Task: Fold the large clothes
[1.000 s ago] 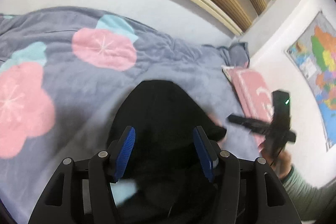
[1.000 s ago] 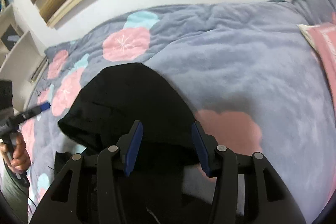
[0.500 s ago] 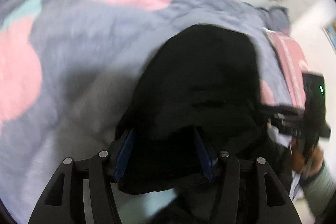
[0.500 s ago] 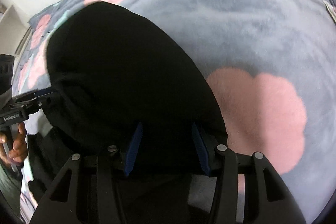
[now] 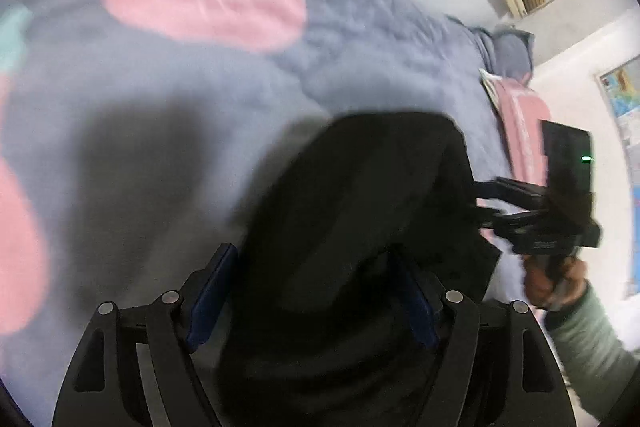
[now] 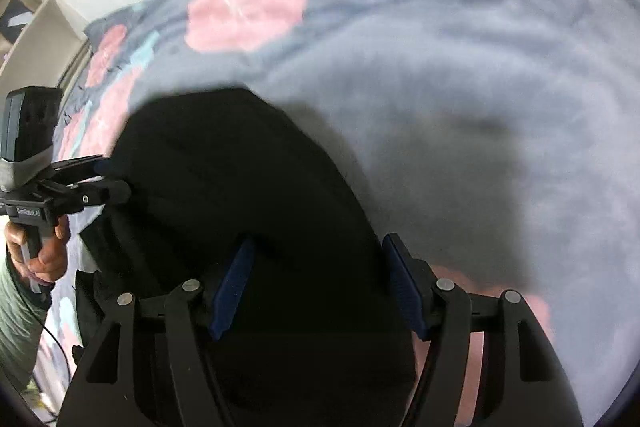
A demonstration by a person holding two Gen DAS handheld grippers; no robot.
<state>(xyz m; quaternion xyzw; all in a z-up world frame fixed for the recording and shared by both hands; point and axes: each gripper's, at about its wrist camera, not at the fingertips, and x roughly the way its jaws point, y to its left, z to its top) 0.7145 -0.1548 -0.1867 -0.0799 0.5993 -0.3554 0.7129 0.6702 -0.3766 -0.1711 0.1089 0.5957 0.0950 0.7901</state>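
Faintly, gripper label [image 6: 24, 213] unreadable, black garment [image 6: 240, 187], both jaws opening

left gripper [image 5: 316, 301]: jaws opening, black garment [image 5: 360, 211] between blue fingers [image 5: 210, 301] | garment lies on grey bed cover [image 5: 160, 87] with pink blotches | right gripper [image 5: 486, 205] at garment's right edge, held by hand [image 5: 554, 281] | map [image 5: 622, 99] on wall

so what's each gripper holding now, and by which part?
Both jaws are opening. Black garment lies between the left gripper and right gripper fingers; whether either still grips its near edge cannot be told.
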